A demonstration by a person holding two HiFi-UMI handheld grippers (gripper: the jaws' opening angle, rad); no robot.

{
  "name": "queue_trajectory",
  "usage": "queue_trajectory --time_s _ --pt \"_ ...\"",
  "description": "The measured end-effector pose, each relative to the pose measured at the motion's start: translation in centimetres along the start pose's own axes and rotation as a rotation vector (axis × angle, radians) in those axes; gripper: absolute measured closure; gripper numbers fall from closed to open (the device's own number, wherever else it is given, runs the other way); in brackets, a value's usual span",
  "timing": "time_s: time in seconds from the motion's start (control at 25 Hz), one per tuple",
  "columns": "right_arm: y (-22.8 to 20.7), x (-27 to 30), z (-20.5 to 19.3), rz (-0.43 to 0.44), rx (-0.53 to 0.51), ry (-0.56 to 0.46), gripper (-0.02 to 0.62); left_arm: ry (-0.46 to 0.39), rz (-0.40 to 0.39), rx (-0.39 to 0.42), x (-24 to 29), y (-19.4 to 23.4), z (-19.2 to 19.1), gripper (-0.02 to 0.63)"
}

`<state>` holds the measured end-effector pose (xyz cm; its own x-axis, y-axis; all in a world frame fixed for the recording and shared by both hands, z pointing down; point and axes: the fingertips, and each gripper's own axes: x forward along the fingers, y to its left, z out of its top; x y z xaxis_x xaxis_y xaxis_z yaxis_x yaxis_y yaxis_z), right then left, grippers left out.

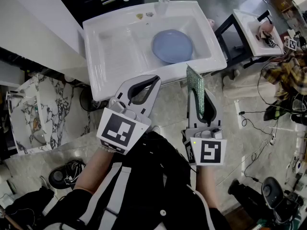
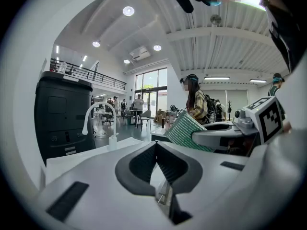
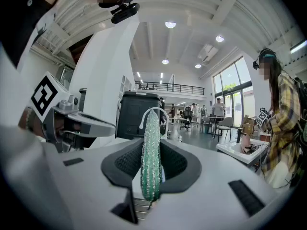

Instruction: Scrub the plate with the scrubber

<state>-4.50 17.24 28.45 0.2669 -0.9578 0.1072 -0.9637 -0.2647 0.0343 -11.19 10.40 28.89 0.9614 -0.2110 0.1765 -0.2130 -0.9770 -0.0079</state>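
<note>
A round blue plate (image 1: 172, 46) lies flat in the white sink (image 1: 110, 47). Both grippers hang in front of the sink's near edge, short of the plate. My right gripper (image 1: 195, 96) is shut on a green sparkly scrubber (image 1: 194, 87), which stands upright between its pads (image 3: 151, 152). My left gripper (image 1: 157, 78) is shut with nothing between its fingertips; its jaws meet in a closed seam (image 2: 156, 145). In the left gripper view the scrubber (image 2: 184, 128) and right gripper show off to the right.
A white faucet (image 2: 98, 111) rises at the sink's far rim. A second small sink (image 1: 252, 30) with items stands at the right, cables and plaid cloth (image 1: 283, 75) beside it. A marble-patterned piece (image 1: 33, 114) lies on the floor at left. People stand in the background.
</note>
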Motion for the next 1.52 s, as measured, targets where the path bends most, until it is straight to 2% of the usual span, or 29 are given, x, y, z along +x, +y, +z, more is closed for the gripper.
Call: queue_trajectory --time_s 0.16,0.32,0.76,1.52 --pt "-0.3 -0.2 -0.7 0.013 -0.049 0.028 0.5 0.003 -0.002 0.001 0.1 -0.2 0.2 0.606" --pt "-0.3 0.3 -0.3 0.013 -0.029 0.022 0.5 0.005 0.001 0.0 0.3 0.0 0.2 0.606" --pt "-0.3 0.7 -0.4 0.014 -0.055 0.03 0.5 0.0 0.004 -0.01 0.4 0.6 0.3 0.606" --pt "1.2 0.1 0.2 -0.136 -0.063 0.005 0.5 -0.027 -0.087 0.024 -1.3 2.5 0.2 0.606"
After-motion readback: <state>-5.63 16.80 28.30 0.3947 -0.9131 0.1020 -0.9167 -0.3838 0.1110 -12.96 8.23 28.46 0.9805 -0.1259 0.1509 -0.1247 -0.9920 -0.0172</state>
